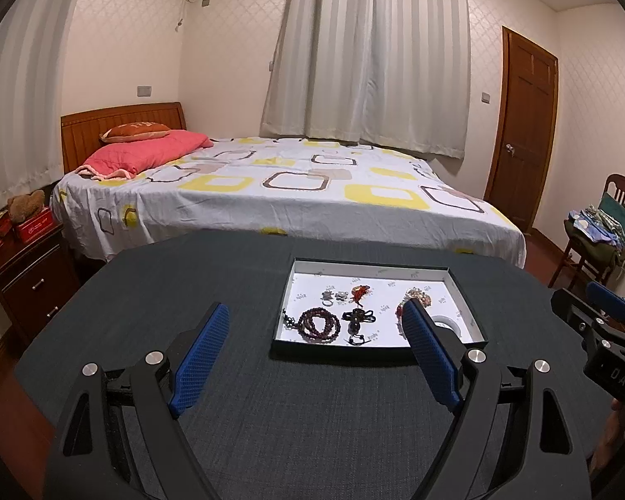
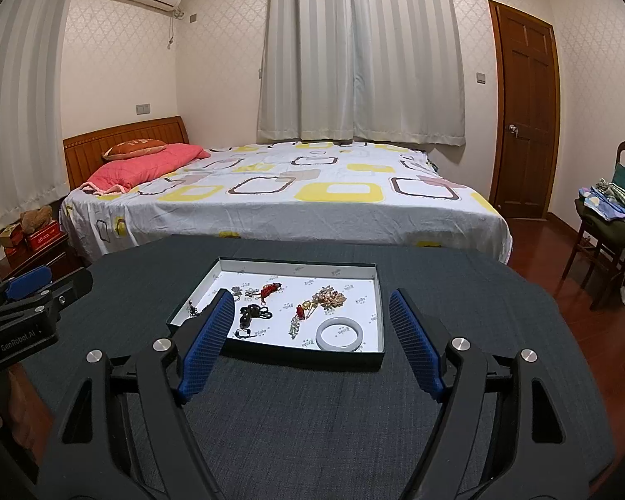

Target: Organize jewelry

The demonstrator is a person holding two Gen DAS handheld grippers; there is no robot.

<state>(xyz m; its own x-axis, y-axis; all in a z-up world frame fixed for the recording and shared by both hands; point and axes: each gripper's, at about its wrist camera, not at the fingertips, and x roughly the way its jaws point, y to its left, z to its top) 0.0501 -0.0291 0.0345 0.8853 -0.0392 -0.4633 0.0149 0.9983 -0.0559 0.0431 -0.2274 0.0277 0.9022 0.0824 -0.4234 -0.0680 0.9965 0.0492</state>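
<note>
A shallow dark box with a white lining sits on the dark cloth table and holds the jewelry. In it lie a dark red bead bracelet, a black cord pendant, a red tassel charm, small silver pieces, a gold and pearl brooch cluster and a pale jade bangle. My left gripper is open and empty, just before the box. My right gripper is open and empty, fingertips over the box's near edge.
The table's dark cloth spreads in front of the box. Behind the table is a bed. A nightstand stands at the left, a chair with clothes at the right.
</note>
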